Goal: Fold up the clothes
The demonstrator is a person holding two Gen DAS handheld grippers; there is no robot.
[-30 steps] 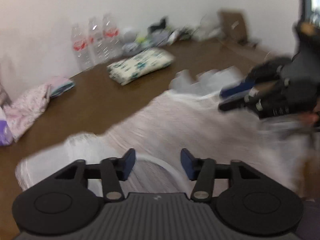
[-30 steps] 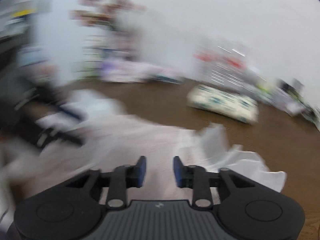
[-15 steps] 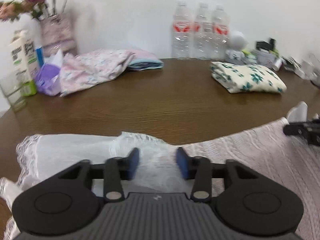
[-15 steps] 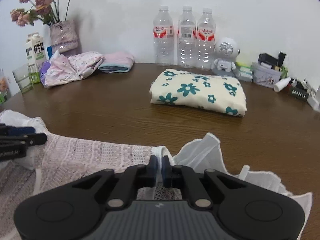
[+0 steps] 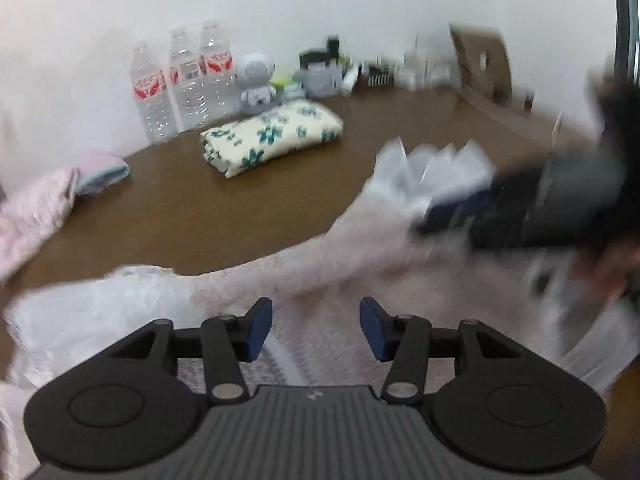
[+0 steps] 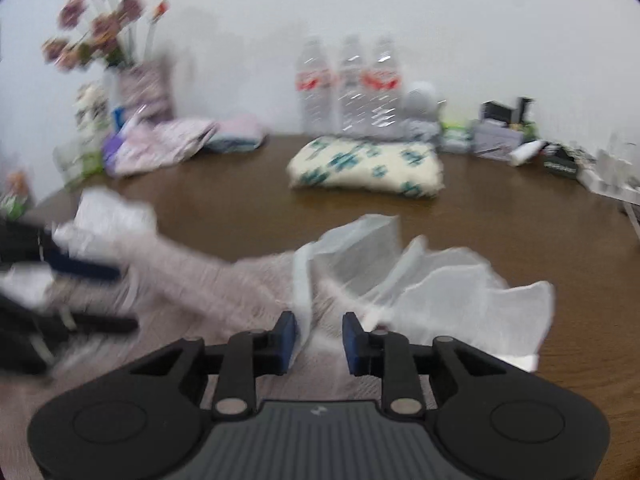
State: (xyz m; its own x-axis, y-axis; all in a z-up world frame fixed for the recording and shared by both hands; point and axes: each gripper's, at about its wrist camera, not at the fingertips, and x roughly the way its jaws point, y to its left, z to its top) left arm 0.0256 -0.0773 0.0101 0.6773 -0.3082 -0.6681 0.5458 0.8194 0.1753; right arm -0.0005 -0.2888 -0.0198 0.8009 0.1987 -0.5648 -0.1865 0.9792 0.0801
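A pale pink knitted garment (image 5: 320, 264) with white lace trim lies spread across the near part of the brown desk (image 5: 240, 208), most likely laid out flat so that it can be folded. Beyond the garment, toward the wall, a folded flowered cloth (image 5: 272, 136) sits on its own, and farther to the side a small pile of pink clothes (image 6: 168, 144) rests by a vase of flowers (image 6: 136, 80). Judging by that, finished pieces go to the back of the desk, well apart from the working area. Three water bottles (image 5: 184, 80) stand against the wall just behind the flowered cloth.

The left hand-held gripper (image 5: 316, 328) has its fingers spread wide, with nothing between them. The garment's pink body lies directly under and ahead of it, and a white lace sleeve (image 5: 80, 320) bunches on the garment's left end.

The right hand-held gripper (image 6: 316, 340) is also spread, though less so. A white band of the garment's edge (image 6: 302, 300) runs up just beside its left finger, close to or touching the pad; the blur makes it hard to tell which. The ruffled white lace (image 6: 440, 280) fans out on the garment's right end, just ahead of this gripper. In my judgement neither gripper has a grip on the cloth at this moment.
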